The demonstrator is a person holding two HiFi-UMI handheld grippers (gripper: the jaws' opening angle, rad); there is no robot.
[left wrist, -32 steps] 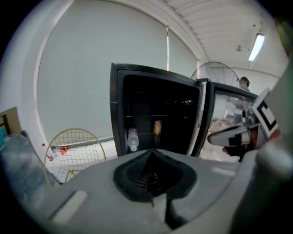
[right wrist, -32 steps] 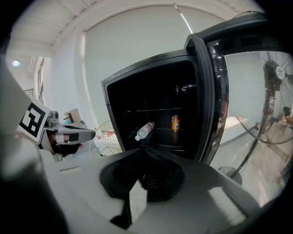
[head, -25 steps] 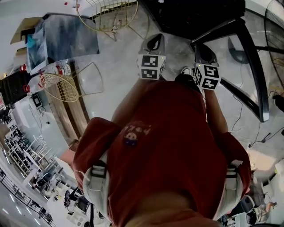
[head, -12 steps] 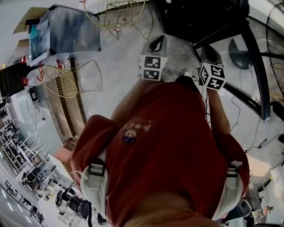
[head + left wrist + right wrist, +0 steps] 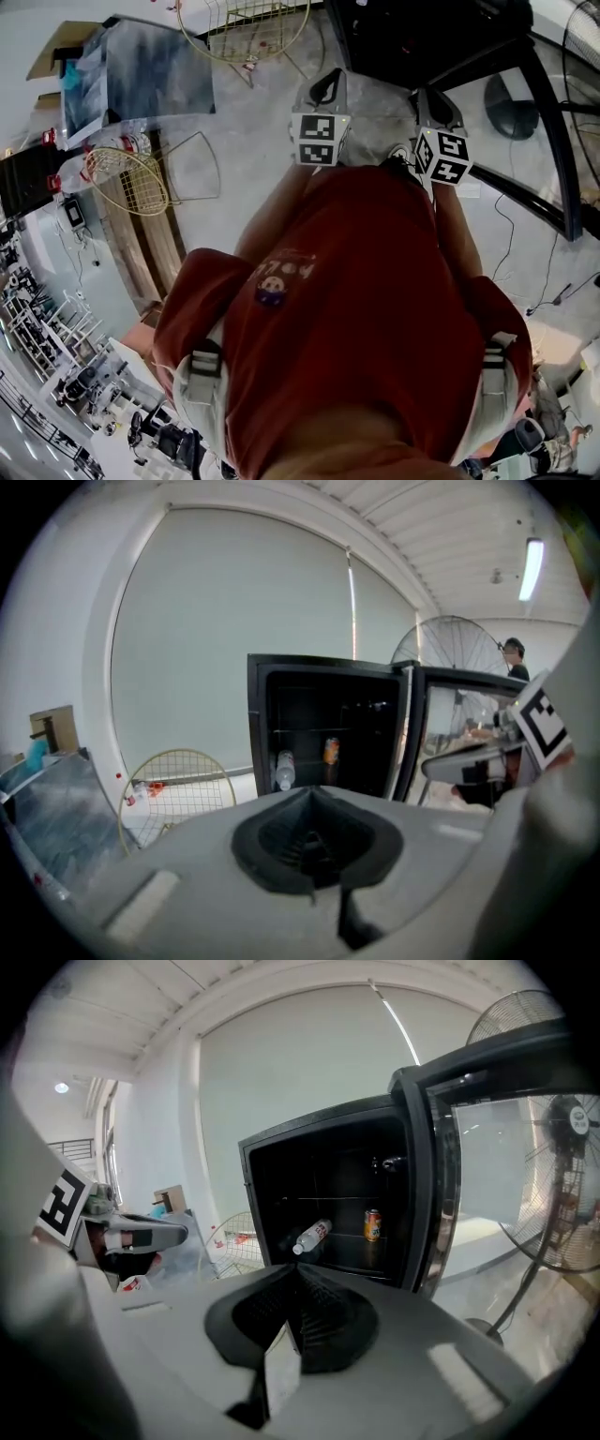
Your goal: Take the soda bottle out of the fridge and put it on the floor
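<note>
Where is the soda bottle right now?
In the right gripper view, the soda bottle sits on a shelf inside the open black fridge, just left of the orange can.

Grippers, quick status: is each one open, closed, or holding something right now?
Left gripper: closed, holding nothing.
Right gripper: closed, holding nothing.
</note>
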